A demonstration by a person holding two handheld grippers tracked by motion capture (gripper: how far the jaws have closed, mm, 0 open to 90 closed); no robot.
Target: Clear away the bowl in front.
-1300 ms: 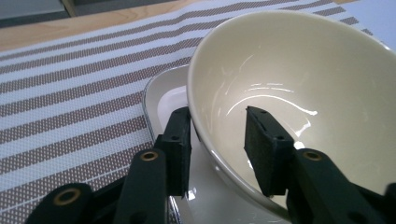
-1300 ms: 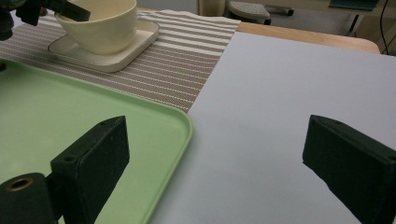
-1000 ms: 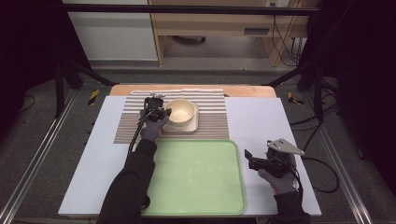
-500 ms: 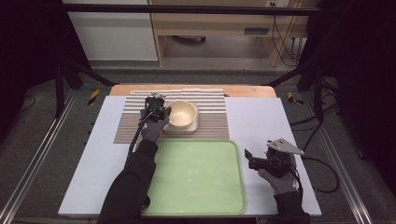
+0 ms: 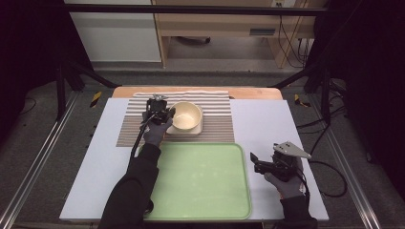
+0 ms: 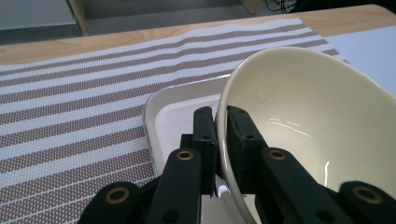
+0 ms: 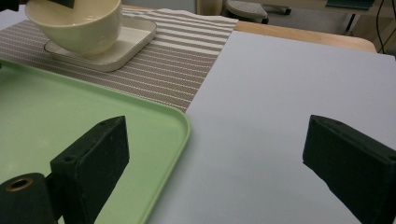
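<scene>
The left tool pinches the near rim of a round cream-coloured ceramic bowl, one jaw inside the wall and one outside, and the jaws have just been closing onto that rim. The bowl sits tipped on a small white square plate with rounded corners, its base touching the plate at one side in the right gripper view. The plate rests on a brown-and-white striped woven placemat at the far side of the pale worktop.

The grip looks secured, so the pick-up step appears done or nearly so. The bowl is not yet clear of the plate. What seems left is the lift and the carry, probably to the empty light-green plastic tray lying just in front of the placemat.

The right tool hangs idle with its jaws spread wide and nothing between them, over the bare worktop beside the tray's right edge.
</scene>
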